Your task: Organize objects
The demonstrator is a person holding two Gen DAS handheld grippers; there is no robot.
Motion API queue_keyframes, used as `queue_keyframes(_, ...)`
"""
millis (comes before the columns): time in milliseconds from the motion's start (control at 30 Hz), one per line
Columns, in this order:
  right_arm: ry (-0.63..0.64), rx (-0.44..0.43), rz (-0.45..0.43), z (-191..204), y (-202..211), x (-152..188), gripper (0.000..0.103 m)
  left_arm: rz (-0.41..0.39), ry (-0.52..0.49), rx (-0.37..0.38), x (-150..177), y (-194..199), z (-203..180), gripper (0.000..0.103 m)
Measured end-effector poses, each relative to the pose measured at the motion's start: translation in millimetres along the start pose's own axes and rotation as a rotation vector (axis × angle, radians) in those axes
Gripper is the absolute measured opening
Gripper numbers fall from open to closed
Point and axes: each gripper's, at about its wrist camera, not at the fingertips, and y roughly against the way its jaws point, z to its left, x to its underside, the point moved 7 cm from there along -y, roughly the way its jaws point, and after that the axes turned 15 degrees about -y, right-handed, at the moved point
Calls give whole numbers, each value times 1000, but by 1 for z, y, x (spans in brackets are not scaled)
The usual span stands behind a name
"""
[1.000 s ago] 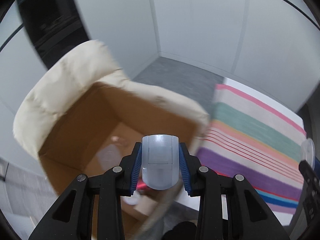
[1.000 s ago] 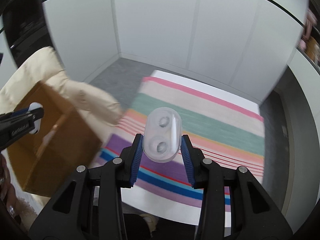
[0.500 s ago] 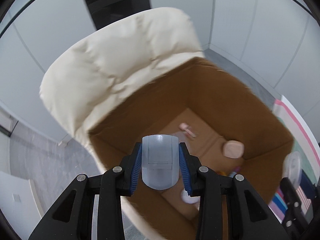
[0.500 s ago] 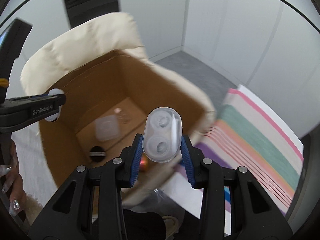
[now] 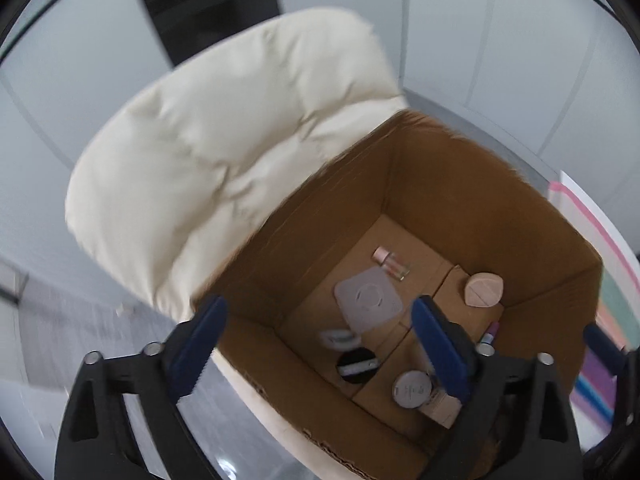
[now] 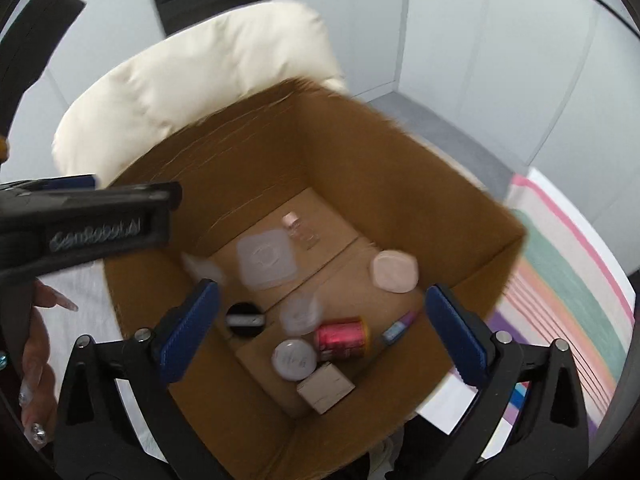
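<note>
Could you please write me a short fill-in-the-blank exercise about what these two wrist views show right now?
1. The small items lie inside a ____ box.
2. Behind the box stands a cream padded ____.
3. Both the left tool and the right tool have jaws that are ____.
4. The can in the box is ____.

Missing words: cardboard; chair; open; red

My tongs: black frames w/ blue pads (image 5: 200,344) on both. Cardboard box (image 6: 400,184) plain brown in & out, floor a paler tan. Inside: translucent grey-white square lid (image 6: 266,258) near the middle, pale pink rounded case (image 6: 395,271) by the right wall, red can (image 6: 342,339) w/ silver end, white round tin (image 6: 293,359), black disc (image 6: 244,318) w/ white strip, beige little carton (image 6: 326,388) at the near wall, blue-purple tube (image 6: 396,328). Cushion (image 5: 224,152) behind the box cream. Cloth (image 6: 568,280) at right striped pink, green, peach, purple, blue on white.
</note>
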Motion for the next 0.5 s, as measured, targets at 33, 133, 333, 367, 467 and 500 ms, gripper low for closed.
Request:
queue_keyframes(33, -23, 34, 4, -8, 2, -1, 103, -12, -22, 12, -3, 4, -4, 96)
queue_keyframes(133, -112, 107, 21, -32, 12, -3, 103, -16, -73, 85, -11, 17, -14, 96)
queue_keyframes(333, -340, 197, 147, -88, 55, -2, 103, -30, -182, 129, -21, 63, -31, 99)
queue_keyframes(367, -369, 203, 154, -94, 66, -2, 103, -23, -205, 132, -22, 71, -36, 100)
queue_keyframes(467, -441, 257, 105, -113, 109, 0, 103, 25, -260, 176, -20, 97, -54, 100)
queue_keyframes(500, -456, 265, 80, -117, 126, 1, 103, 45, -276, 200, -18, 106, -61, 100)
